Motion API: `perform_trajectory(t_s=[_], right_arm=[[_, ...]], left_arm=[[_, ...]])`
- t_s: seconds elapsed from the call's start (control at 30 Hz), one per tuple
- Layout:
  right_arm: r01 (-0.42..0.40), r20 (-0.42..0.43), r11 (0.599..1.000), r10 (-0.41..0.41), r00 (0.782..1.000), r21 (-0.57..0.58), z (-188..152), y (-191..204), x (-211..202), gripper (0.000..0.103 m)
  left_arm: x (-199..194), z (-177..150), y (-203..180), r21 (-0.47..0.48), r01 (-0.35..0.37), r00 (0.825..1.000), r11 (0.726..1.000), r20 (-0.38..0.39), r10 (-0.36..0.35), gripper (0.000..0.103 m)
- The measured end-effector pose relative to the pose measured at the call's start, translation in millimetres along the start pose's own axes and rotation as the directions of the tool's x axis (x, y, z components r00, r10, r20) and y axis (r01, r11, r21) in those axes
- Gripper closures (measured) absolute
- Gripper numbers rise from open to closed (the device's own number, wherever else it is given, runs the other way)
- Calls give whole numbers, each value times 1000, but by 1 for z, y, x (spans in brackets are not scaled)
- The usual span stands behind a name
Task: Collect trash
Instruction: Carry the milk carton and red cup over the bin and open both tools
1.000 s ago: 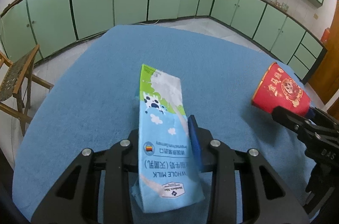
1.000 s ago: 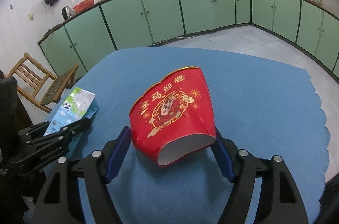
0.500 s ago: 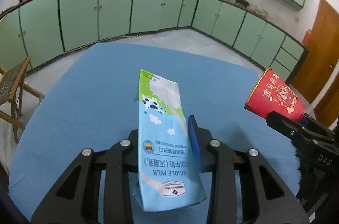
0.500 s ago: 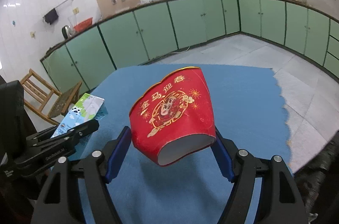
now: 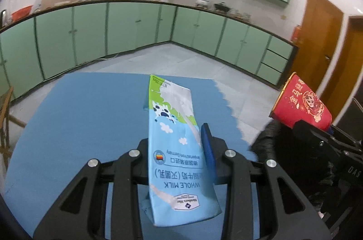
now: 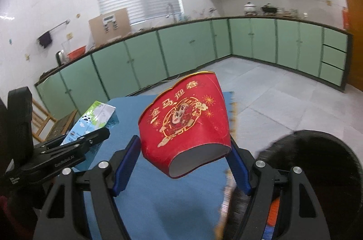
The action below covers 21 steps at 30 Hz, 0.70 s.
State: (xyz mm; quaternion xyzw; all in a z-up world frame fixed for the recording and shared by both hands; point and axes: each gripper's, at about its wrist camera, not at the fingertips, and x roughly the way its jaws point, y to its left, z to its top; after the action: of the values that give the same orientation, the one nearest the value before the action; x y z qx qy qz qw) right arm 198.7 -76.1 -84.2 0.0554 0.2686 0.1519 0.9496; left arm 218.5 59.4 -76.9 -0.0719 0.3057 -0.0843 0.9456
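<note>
Left wrist view: left gripper (image 5: 177,149) clamps the milk carton (image 5: 175,142); right gripper (image 6: 183,162) holds the red cup (image 6: 183,124).

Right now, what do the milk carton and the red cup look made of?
Milk carton: glossy coated paperboard, probably; printed faces, creased and dented top. Red cup: thin paper with a slightly shiny print and white inside; its rim is buckled out of round.
</note>
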Motion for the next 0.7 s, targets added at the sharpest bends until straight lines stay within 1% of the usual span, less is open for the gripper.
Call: perform_trajectory(t_s=[0.17,0.33,0.53,0.7], right_arm=[[93,39,995,-94,995,38,-5,-40,-41,30],[188,63,978,-194,979,91,-13,-83,-77,30],[266,62,954,-276,959,136,-27,-120,-101,30],[314,54,935,-326,944,167,-40,-144,-114,30]], left_arm=[[3,-5,-55,57,81,997,995,0,-81,71],[6,-16,-106,102,153,988,983,-4,-153,71],[18,-33,-164,150,234,972,961,-19,-234,71],[31,-48,-199,188,280,960,941,-42,-277,71]])
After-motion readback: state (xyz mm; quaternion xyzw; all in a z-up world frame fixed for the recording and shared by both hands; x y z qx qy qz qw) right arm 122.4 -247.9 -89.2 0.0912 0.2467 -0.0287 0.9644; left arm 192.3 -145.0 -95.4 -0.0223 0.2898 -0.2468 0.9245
